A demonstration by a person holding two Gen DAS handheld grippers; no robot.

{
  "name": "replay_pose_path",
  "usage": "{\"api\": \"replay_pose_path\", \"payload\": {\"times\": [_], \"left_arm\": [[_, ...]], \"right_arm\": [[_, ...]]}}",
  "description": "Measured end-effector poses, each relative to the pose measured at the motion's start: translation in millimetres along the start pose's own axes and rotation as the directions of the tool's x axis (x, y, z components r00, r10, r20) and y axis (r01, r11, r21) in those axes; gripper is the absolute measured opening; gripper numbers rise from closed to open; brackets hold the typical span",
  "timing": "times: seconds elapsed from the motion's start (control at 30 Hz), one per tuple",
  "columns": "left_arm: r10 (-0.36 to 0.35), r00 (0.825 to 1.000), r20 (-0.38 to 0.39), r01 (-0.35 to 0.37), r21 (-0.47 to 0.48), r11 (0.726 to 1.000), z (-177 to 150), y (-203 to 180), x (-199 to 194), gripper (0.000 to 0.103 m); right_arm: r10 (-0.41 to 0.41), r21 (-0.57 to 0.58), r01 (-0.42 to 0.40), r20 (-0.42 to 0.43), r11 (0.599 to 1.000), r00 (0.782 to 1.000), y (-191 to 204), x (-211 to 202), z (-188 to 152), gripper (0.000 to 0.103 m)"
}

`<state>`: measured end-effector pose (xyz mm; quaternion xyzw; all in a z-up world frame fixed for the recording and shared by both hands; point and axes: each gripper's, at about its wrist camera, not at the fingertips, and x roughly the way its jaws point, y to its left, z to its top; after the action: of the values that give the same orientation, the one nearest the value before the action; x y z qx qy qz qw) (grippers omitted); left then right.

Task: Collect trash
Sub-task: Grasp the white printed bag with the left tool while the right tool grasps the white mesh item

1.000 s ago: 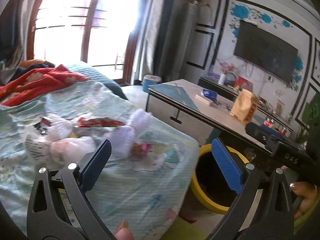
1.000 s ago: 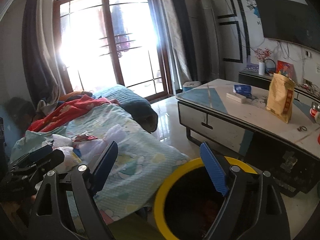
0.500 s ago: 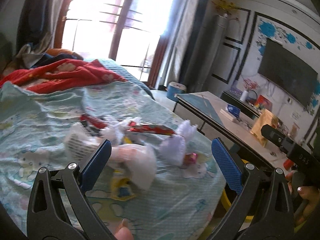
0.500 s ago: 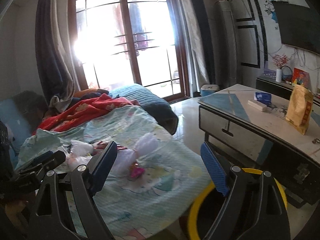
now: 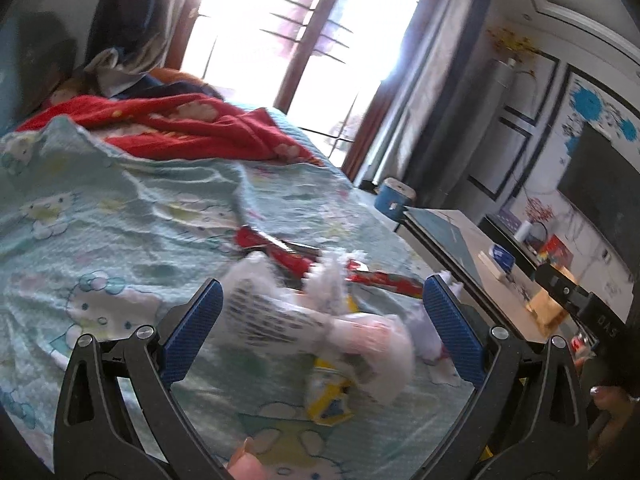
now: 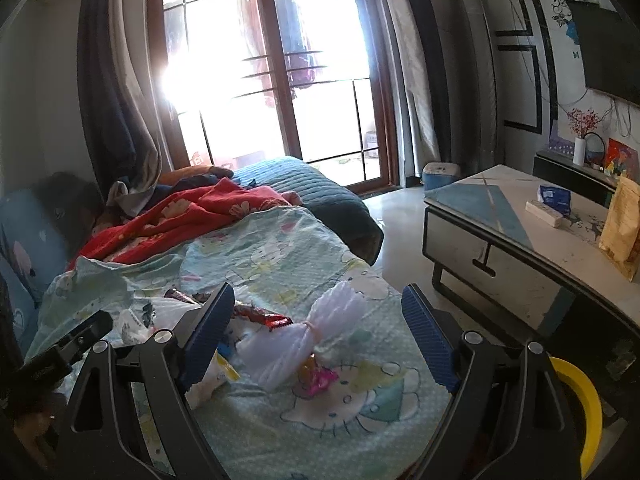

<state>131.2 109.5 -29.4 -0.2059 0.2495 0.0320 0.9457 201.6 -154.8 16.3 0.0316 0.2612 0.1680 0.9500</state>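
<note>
Sunlit through the glass door (image 6: 280, 80), the bed (image 6: 280, 264) carried wrappers (image 5: 320, 320) near its right edge; left gripper (image 5: 320, 320) and right gripper (image 6: 316, 332) hung wide-jawed and empty above them.

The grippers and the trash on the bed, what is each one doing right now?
left gripper: open, holding nothing
right gripper: open, holding nothing
white foam wrap: lying loose on the bed cover
red wrapper: lying flat
pink wrapper: crumpled
yellow bin: on the floor beside the bed
</note>
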Motion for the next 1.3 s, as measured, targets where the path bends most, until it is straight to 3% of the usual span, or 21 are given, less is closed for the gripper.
{"api": "replay_pose_path", "payload": {"times": [0.3,0.43,0.7,0.87,0.9,0.97,1.07,1.3], "left_arm": [[0.013,0.997,-0.078,-0.027,-0.174,0.984,5,47,27,0.092],[-0.011,0.991,-0.137,-0.027,-0.277,0.96,2,65,41,0.092],[-0.077,0.978,-0.196,-0.005,-0.387,0.922,-4,75,54,0.092],[-0.125,0.964,-0.234,-0.001,-0.474,0.88,-13,80,63,0.092],[-0.133,0.963,-0.236,0.001,-0.486,0.874,-15,81,64,0.09],[-0.134,0.963,-0.234,0.001,-0.494,0.869,-17,82,65,0.085],[-0.153,0.962,-0.228,0.014,-0.517,0.856,-17,86,65,0.066],[-0.165,0.965,-0.205,0.031,-0.534,0.845,-19,88,53,0.05]], "right_arm": [[-0.042,0.051,0.046,-0.071,0.998,0.997,-12,51,1,0.083],[-0.051,0.088,0.063,-0.131,0.994,0.99,-20,75,-4,0.083],[-0.008,0.195,0.062,-0.264,0.979,0.965,-33,126,-10,0.082],[0.036,0.277,0.057,-0.32,0.959,0.947,-37,150,-14,0.07],[0.048,0.295,0.056,-0.334,0.954,0.942,-38,155,-16,0.067],[0.077,0.324,0.043,-0.347,0.945,0.935,-40,161,-18,0.05],[0.122,0.367,0.02,-0.359,0.93,0.925,-43,162,-21,0.035],[0.135,0.355,-0.019,-0.304,0.935,0.943,-38,138,-16,0.03]]}}
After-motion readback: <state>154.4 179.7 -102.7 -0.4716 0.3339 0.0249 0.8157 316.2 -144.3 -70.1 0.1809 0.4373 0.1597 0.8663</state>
